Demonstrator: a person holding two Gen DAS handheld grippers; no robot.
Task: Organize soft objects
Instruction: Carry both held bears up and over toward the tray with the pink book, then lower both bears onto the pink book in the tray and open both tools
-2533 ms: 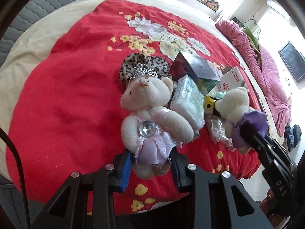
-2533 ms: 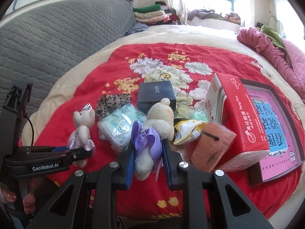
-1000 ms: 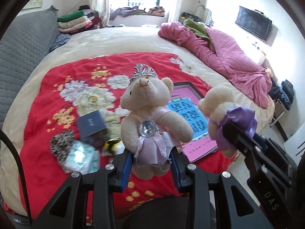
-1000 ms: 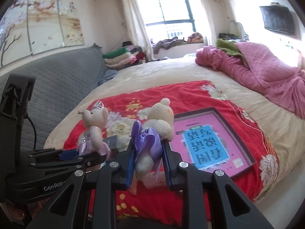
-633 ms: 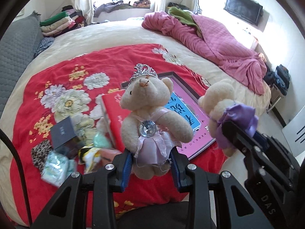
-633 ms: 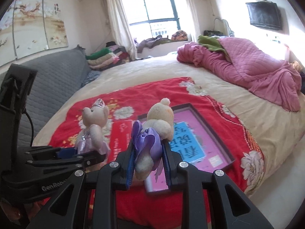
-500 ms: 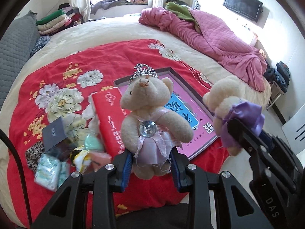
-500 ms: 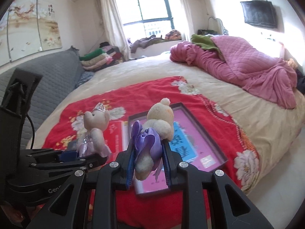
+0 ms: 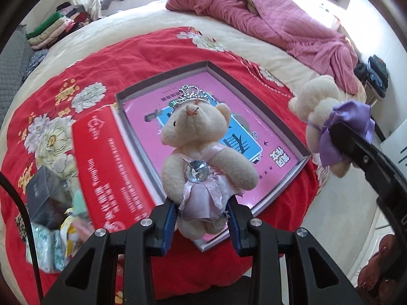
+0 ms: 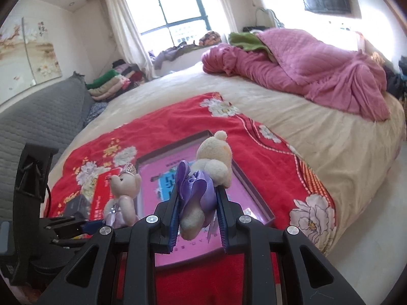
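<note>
My left gripper (image 9: 202, 218) is shut on a cream teddy bear with a silver crown and pink dress (image 9: 201, 152), held upright above the near edge of a grey-rimmed tray box (image 9: 254, 94) with a pink book inside. My right gripper (image 10: 198, 218) is shut on a cream teddy bear with a purple bow (image 10: 203, 178), also above the box (image 10: 259, 198). The purple-bow bear shows at the right of the left wrist view (image 9: 328, 122); the crowned bear shows at the left of the right wrist view (image 10: 122, 195).
A red tissue box (image 9: 106, 162) lies left of the tray on the red floral blanket (image 9: 152, 50). A dark box (image 9: 43, 193) and soft packets (image 9: 51, 239) lie further left. A pink quilt (image 10: 305, 73) is heaped at the bed's far side. Floor (image 10: 368, 228) lies right.
Both grippers have carried their bears away from the pile of packets, rightward across the bed, to above the tray box. Both stay shut on the bears.
</note>
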